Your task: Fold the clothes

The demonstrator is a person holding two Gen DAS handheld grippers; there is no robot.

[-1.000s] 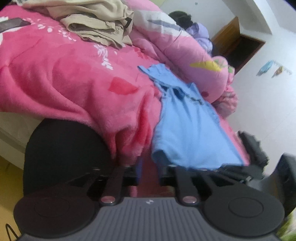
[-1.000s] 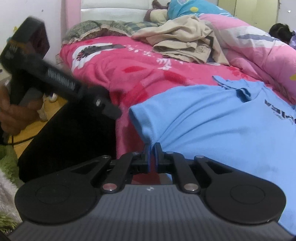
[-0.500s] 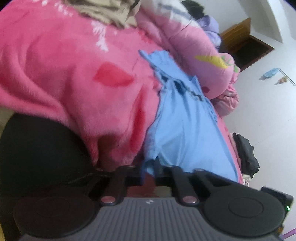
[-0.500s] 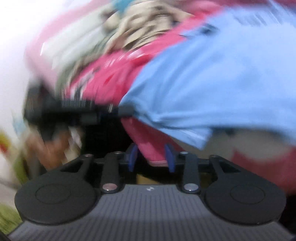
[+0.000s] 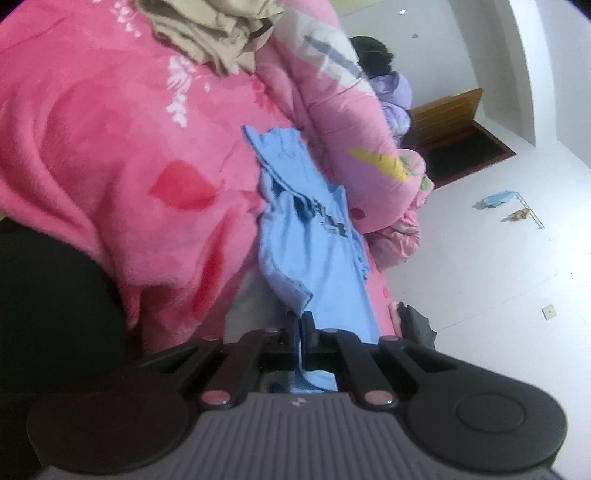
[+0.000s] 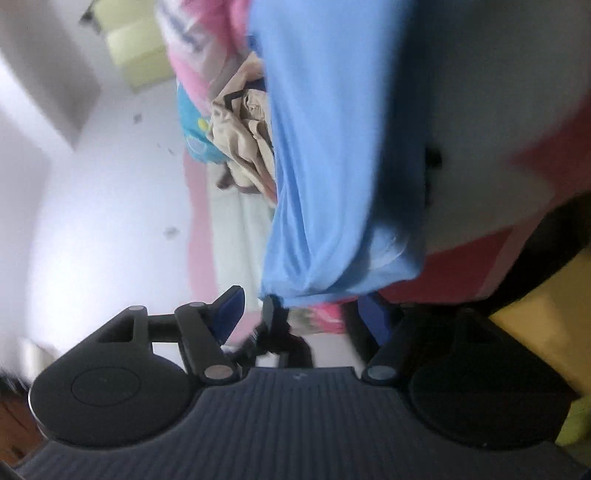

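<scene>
left tool (image 5: pixel 300 326) is pinched tight on the hem of the blue shirt (image 5: pixel 314 243), which lies stretched over the pink bed blanket (image 5: pixel 110 147); right tool (image 6: pixel 306 314) is spread wide, gripping nothing

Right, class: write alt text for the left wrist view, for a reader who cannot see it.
The left gripper is shut on the hem of a light blue T-shirt, which stretches away across a pink fleece blanket on a bed. Beige clothes lie piled further back, beside a rolled pink quilt and a white wall.
</scene>
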